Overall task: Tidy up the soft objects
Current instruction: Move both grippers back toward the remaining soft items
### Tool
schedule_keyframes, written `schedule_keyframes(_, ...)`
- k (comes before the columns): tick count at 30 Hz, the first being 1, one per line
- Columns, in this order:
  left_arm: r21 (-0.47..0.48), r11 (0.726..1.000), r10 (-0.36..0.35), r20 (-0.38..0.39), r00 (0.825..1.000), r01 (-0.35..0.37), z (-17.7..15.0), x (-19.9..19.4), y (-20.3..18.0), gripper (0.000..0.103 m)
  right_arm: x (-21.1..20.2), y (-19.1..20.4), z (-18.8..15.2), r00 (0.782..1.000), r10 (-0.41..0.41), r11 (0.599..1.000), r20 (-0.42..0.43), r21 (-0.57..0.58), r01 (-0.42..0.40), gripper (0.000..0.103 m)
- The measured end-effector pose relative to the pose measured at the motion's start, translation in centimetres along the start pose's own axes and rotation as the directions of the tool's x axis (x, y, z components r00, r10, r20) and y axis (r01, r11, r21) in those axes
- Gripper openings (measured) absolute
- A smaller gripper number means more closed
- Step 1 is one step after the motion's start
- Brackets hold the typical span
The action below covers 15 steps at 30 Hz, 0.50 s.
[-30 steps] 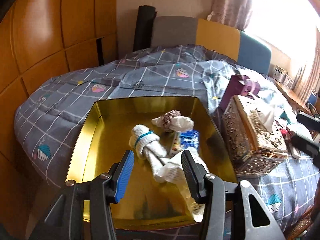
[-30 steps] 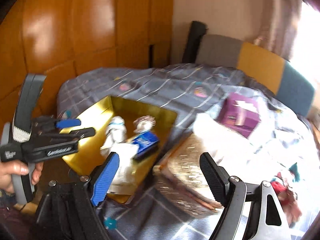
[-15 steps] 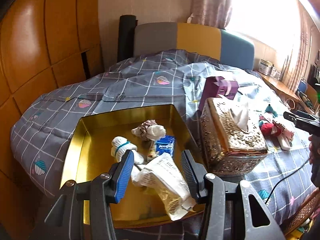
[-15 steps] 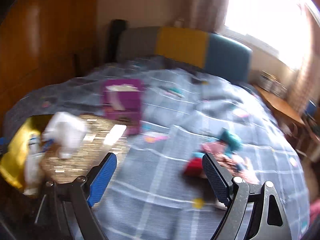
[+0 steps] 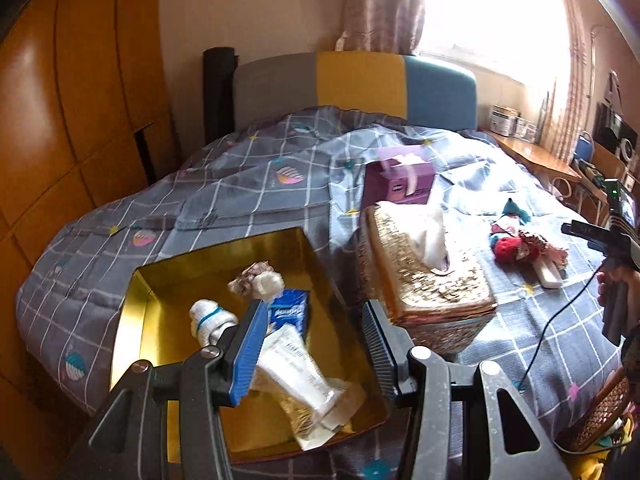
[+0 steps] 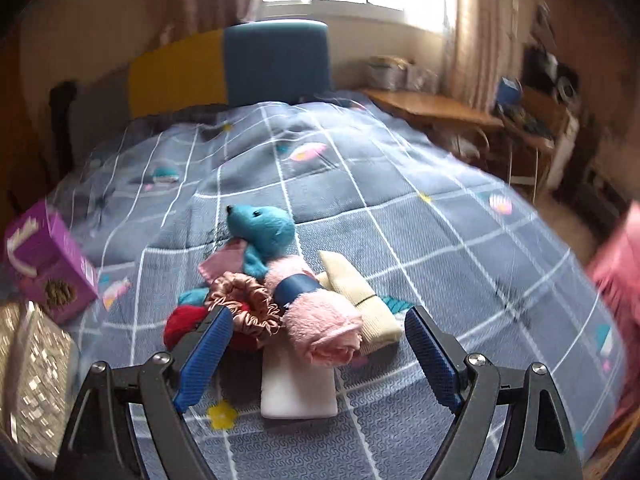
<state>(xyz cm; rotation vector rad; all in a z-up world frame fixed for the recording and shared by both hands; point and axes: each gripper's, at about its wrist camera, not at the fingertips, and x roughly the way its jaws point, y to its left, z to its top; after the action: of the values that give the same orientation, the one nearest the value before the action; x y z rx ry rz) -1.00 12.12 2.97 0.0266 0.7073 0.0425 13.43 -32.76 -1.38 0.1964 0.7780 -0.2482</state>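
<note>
A pile of soft things lies on the bed in the right wrist view: a teal plush toy (image 6: 262, 232), a rolled pink towel (image 6: 320, 320), a cream sock (image 6: 360, 296), a brown satin scrunchie (image 6: 248, 304), a red item (image 6: 184, 324) and a white flat packet (image 6: 298, 384). My right gripper (image 6: 316, 360) is open just before the pile, empty. My left gripper (image 5: 312, 352) is open and empty above a gold tray (image 5: 132, 332) that holds a rolled white sock (image 5: 208, 316), a crumpled cloth (image 5: 256, 280), a blue pack (image 5: 288, 312) and a plastic bag (image 5: 304, 380). The pile (image 5: 520, 248) shows far right.
A gold tissue box (image 5: 424, 280) stands right of the tray, a purple box (image 5: 400, 180) behind it. The bed has a grey checked quilt (image 6: 360, 184). Wooden wall panels (image 5: 60, 120) are left, a desk (image 6: 432, 108) at the back right, a wicker basket (image 5: 596, 416) at the bed's near right edge.
My right gripper has swung right from the tray and tissue box to the soft pile and come close to it. My left gripper has pulled back and turned right above the tray.
</note>
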Motion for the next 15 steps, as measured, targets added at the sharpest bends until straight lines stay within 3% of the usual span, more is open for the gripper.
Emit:
schedule_keyframes(10, 0.117, 0.987, -0.117, 0.038, 0.992, 0.112, 3.4, -0.4, -5.7, 0.05, 1.3, -3.7, -0.4, 0.996, 0.031, 0.972, -0.08, 0.236, -0.011, 0.091)
schedule_keyframes(15, 0.158, 0.964, -0.217, 0.009, 0.976, 0.213, 5.2, 0.1, -9.2, 0.05, 1.8, -4.8, -0.5, 0.993, 0.031, 0.955, -0.112, 0.296, 0.003, 0.091)
